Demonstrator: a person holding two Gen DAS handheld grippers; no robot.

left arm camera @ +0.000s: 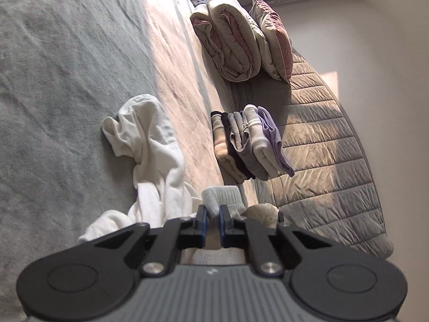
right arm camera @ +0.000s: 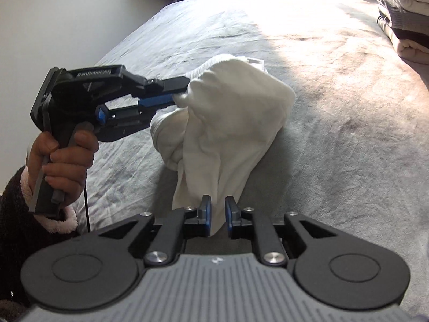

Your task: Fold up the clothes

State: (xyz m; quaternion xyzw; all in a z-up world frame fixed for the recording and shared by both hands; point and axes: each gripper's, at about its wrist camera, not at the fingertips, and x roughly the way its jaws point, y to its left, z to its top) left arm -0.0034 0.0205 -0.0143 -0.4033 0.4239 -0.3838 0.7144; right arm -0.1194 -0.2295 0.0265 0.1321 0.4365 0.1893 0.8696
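The bed (right arm camera: 335, 80) fills the scene, its grey cover sunlit toward twelve o'clock in the right wrist view. Over at two o'clock sits the stack of folded clothes (left arm camera: 249, 145), finished work by the look of it. Beyond it in the left wrist view, at one o'clock, are a rolled duvet (left arm camera: 230, 40) and a pillow (left arm camera: 273, 40).

Now the action: the white garment (right arm camera: 228, 123) lies mid-bed, bunched and partly lifted off the cover. The left hand-held gripper (right arm camera: 175, 94), coming in from nine o'clock, is clamped narrow on a gathered edge of it, with cloth pinched between the blue pads. The right hand-held gripper (right arm camera: 217, 214) stands partly open at six o'clock. A hanging tail of the garment sits between its fingers, but the pads do not look pressed on it.

I'd call this the opening step: getting a hold to spread the piece out. Next, the right one needs to close on a second edge, well apart from the left's grip, and then both must draw the cloth flat.

Writing: the left tool's body (right arm camera: 91, 80) carries pale lettering, too blurred to read with confidence.
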